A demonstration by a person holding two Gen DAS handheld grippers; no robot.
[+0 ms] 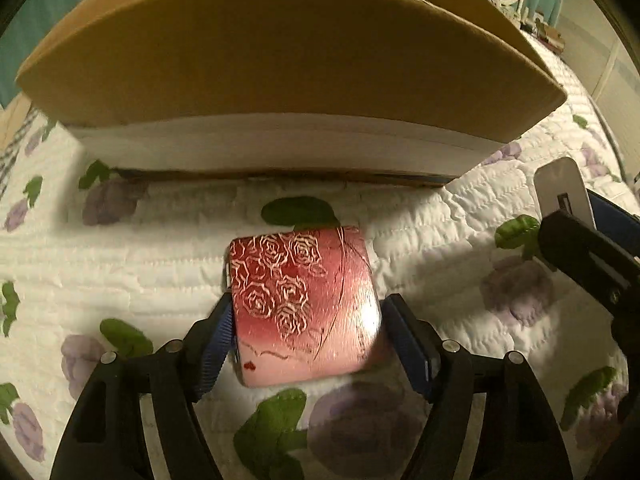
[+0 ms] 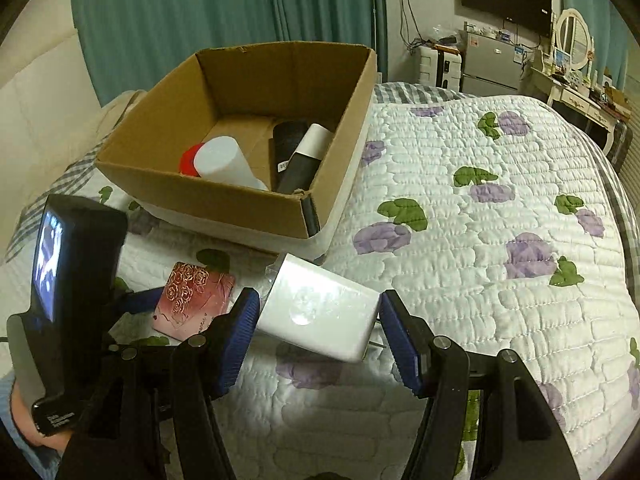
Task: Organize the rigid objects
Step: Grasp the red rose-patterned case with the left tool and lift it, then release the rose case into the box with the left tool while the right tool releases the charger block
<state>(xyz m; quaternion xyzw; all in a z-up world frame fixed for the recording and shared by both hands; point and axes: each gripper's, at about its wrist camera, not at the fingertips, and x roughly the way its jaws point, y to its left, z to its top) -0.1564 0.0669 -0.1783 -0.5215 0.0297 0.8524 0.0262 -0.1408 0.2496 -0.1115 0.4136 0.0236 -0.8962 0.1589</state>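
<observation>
Left gripper (image 1: 306,322) clamps a red rose-patterned case (image 1: 304,304) by its sides, lying flat on the quilt (image 1: 160,240). Right gripper (image 2: 316,328) stands wide around a white box (image 2: 320,304) — long axis slanting up-left toward the cardboard box (image 2: 224,196), which holds a white bottle (image 2: 224,162) and dark items.

Dim warm light; glare on red case (image 1: 304,304); fisheye-bent, vignetted edges.

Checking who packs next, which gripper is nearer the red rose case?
Left. The left gripper straddles the red rose case; the right gripper sits beside it around the white box.
</observation>
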